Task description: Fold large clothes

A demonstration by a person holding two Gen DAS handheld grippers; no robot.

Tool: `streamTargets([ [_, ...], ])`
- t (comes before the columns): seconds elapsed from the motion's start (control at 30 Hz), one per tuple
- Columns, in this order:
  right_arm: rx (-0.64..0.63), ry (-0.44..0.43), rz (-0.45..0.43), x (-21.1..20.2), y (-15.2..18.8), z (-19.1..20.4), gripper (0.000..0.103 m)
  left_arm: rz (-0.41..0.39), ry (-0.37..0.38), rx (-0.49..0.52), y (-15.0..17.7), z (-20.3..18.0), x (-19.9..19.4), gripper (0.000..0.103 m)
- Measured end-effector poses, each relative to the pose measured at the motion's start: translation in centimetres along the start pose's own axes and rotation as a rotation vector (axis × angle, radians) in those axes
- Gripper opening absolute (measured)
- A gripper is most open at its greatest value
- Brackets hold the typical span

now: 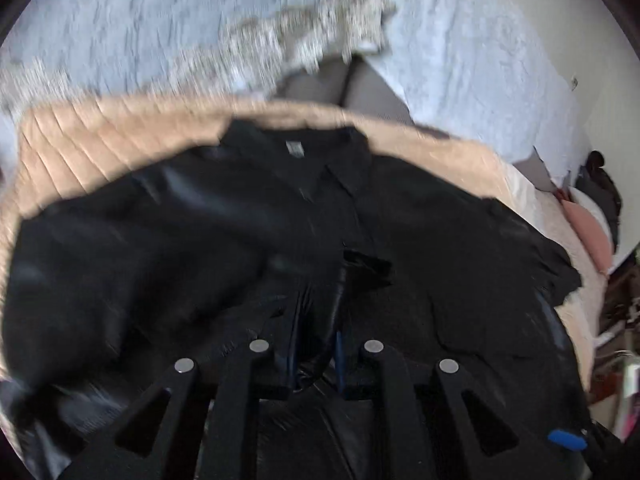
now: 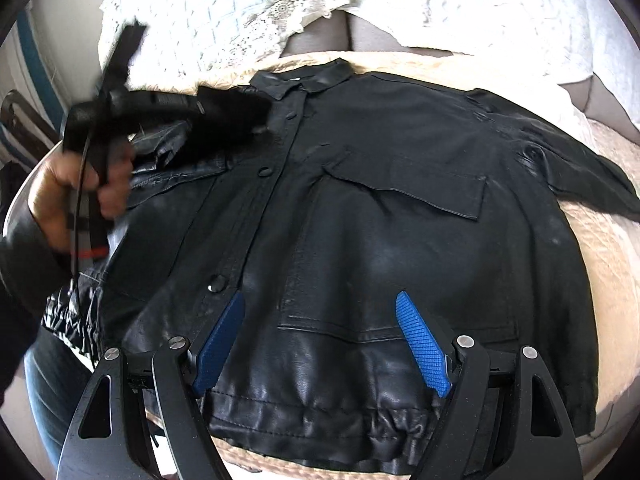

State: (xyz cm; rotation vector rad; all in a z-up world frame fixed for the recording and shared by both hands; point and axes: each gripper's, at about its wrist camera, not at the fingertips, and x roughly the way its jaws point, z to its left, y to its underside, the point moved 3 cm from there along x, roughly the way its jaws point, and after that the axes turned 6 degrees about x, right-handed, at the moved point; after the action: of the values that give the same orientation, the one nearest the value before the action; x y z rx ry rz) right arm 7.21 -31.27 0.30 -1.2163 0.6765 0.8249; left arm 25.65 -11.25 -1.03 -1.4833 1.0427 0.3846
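Note:
A black leather jacket (image 2: 400,240) lies front up on a beige quilt (image 2: 600,248), snapped shut, with its collar (image 2: 320,76) at the far side. My right gripper (image 2: 320,298) hovers open above the lower front near the hem, and its blue pads (image 2: 420,344) are wide apart with nothing pinched. A hand (image 2: 80,184) holds my left gripper (image 2: 240,112) over the jacket's left chest, blurred. In the left wrist view the jacket (image 1: 160,240) fills the frame. There my left gripper (image 1: 316,332) is shut on a shiny fold of the jacket.
White lace-edged bedding (image 2: 240,8) lies beyond the collar, with grey upholstery (image 1: 360,88) showing in a gap. A pink cushion (image 1: 592,232) and dark clutter sit at the far right. The person's jeans-clad leg (image 2: 44,380) stands at the near left edge of the bed.

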Motion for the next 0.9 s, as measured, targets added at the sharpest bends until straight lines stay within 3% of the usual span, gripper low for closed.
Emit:
streamTargets([
  [0.1,0.009,-0.016,-0.008,0.0,-0.4,0.2,0.078,-0.045,0.027,0.017,1.2,-0.6,-3.2,0.024],
  [0.17,0.011,-0.032,-0.018,0.2,-0.8,0.7,0.078,-0.116,0.035,0.012,1.4,0.5,-6.8,0.036],
  [0.23,0.016,-0.049,-0.023,0.5,-1.2,1.3,0.078,-0.182,-0.021,-0.033,1.5,3.3,-9.8,0.041],
  [0.33,0.025,-0.109,-0.037,1.2,-2.6,3.1,0.078,-0.218,-0.143,-0.126,1.8,9.0,-12.2,0.041],
  [0.4,0.041,-0.151,-0.04,2.3,-3.9,4.5,0.078,-0.178,-0.231,-0.201,2.7,13.1,-11.8,0.041],
  [0.5,0.079,-0.219,-0.025,4.8,-6.1,6.5,0.075,-0.064,-0.23,-0.295,5.2,16.4,-9.1,0.04],
  [0.57,0.104,-0.246,-0.004,7.1,-8.0,7.3,0.064,-0.034,-0.234,-0.287,6.7,16.2,-7.8,0.04],
  [0.7,0.122,-0.231,0.098,13.1,-10.6,8.7,0.05,-0.069,-0.269,-0.252,7.1,15.4,-7.3,0.042],
  [0.73,0.12,-0.21,0.125,14.3,-11.0,8.9,0.04,-0.072,-0.262,-0.266,7.0,15.5,-7.1,0.044],
  [0.77,0.106,-0.193,0.132,15.5,-11.8,9.2,0.028,-0.071,-0.259,-0.274,6.9,15.6,-6.8,0.044],
  [0.83,0.082,-0.161,0.121,16.6,-13.1,9.1,0.016,-0.063,-0.267,-0.272,6.5,15.7,-6.0,0.047],
  [0.9,0.088,-0.137,0.116,17.6,-14.4,8.7,0.012,-0.058,-0.272,-0.268,6.3,15.9,-5.5,0.05],
])
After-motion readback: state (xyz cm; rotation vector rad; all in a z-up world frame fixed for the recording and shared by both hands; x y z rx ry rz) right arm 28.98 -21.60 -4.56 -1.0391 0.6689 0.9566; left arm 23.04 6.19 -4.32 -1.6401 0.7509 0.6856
